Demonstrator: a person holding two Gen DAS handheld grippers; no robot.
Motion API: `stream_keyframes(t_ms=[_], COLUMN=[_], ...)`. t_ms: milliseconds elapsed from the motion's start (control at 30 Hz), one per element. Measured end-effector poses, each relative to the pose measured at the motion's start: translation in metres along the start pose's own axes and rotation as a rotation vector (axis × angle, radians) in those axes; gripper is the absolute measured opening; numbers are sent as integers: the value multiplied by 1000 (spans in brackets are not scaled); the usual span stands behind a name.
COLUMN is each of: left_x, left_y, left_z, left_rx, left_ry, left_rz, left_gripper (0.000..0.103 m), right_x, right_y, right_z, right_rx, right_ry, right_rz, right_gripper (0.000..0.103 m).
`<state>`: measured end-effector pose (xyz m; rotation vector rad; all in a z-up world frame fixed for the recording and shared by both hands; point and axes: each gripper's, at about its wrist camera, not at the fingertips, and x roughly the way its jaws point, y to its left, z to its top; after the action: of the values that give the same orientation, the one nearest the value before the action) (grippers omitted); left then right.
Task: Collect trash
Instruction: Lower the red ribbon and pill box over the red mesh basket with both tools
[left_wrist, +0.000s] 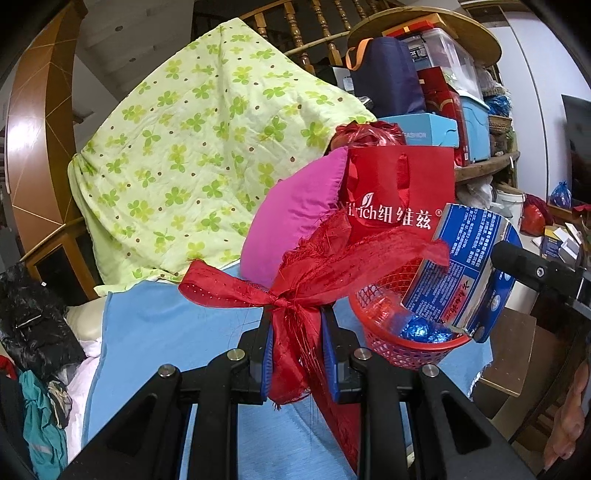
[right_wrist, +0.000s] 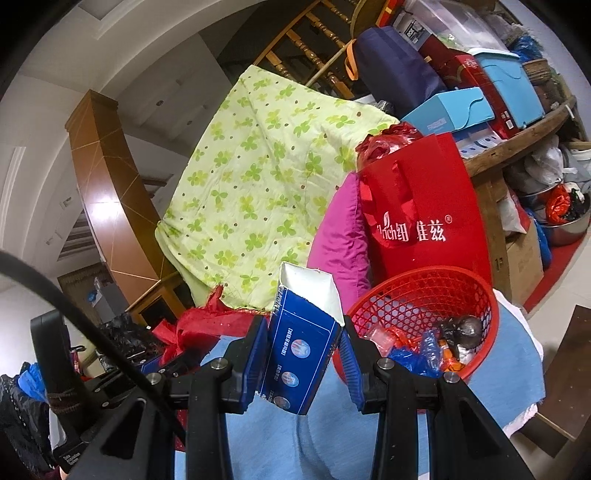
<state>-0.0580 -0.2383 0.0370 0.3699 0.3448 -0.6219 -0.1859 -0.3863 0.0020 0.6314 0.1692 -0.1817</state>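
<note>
Nearest: left gripper (left_wrist: 298, 347) clamped narrow on a frayed red ribbon (left_wrist: 291, 295), knotted, loose tails hanging down btwn the pads and trailing over the blue cloth (left_wrist: 159, 332). Right gripper (right_wrist: 304, 358) holds a torn blue carton (right_wrist: 301, 350), open white end up, squeezed across its sides, just left of the red basket (right_wrist: 424, 291). Basket sits on the blue cloth w/ foil and plastic scraps already in it; in the left wrist view the carton hangs right at the basket's far rim. Behind: pink cushion (left_wrist: 291, 218), red gift bag (left_wrist: 402, 184), green clover quilt (left_wrist: 192, 155), then cluttered shelves. Risks, as I judge it: ribbon tails are long and stringy, could snag on the basket mesh or stick to the pads on release, so it drapes outside. Carton is wide vs the basket and light; dropped at the rim it may tip out or knock the basket. Both tools converging on one opening, could bump.
</note>
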Motion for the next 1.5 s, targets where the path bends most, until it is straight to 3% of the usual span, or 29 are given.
stream_keyframes(t_ms=[1500], left_x=[26], left_y=[-51], left_z=[18], left_rx=[95], left_ry=[7], left_rz=[-45], left_gripper=[25], right_x=[-21], right_y=[-46], right_z=[27], right_rx=[65], right_ry=[-91], right_rz=[-60], right_gripper=[41])
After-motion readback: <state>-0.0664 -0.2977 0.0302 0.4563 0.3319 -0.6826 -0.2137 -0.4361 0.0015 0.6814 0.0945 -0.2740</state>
